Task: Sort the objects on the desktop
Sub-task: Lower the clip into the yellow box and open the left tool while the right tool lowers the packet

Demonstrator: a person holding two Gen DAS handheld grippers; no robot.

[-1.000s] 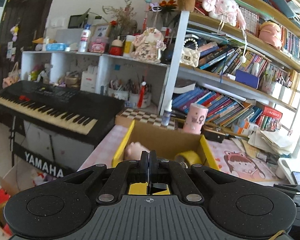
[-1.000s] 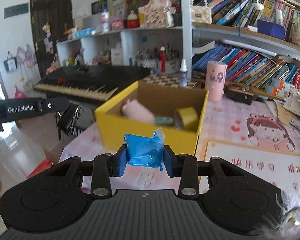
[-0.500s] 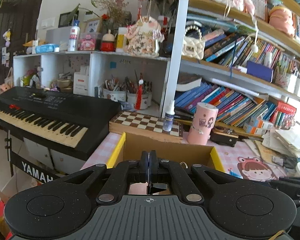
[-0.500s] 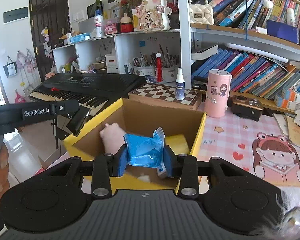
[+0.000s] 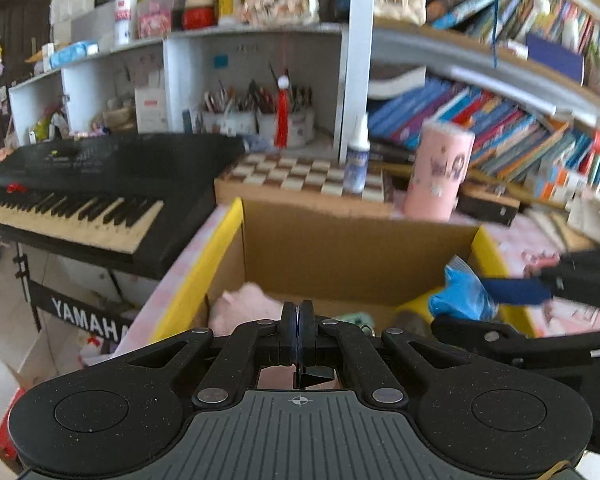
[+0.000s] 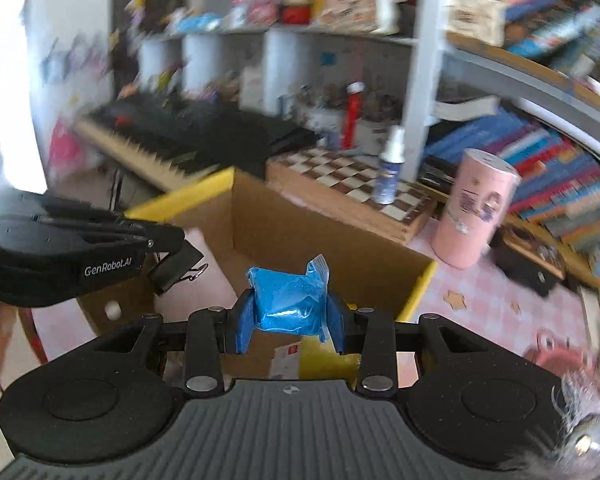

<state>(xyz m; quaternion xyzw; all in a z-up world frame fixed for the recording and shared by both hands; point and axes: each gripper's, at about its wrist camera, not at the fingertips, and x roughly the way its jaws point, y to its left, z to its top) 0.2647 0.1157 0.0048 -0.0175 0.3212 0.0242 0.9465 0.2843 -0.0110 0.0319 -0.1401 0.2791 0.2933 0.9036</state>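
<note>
Holding a crinkly blue plastic packet (image 6: 288, 304) between the blue pads of your right gripper (image 6: 289, 312), you have it above the open yellow cardboard box (image 6: 420, 284), over its near right part, not yet let go. Your left gripper (image 5: 299, 326) is clenched tight; from the right wrist view a black metal binder clip (image 6: 180, 266) shows pinched at its tip, over the box's left side.

By my reading the sorting is partway through. The box already holds a soft pink plush toy (image 5: 246, 306) at the left of its floor, a small pale green item (image 5: 354, 316) in the middle that I cannot identify, and a yellow roll of tape (image 5: 416, 312) at the right. Left to do, as far as shows: dropping the packet and the clip inside. The tall pink cylindrical tin (image 6: 476, 216) and small white spray bottle (image 6: 390, 176) stand beyond the box, outside it.
</note>
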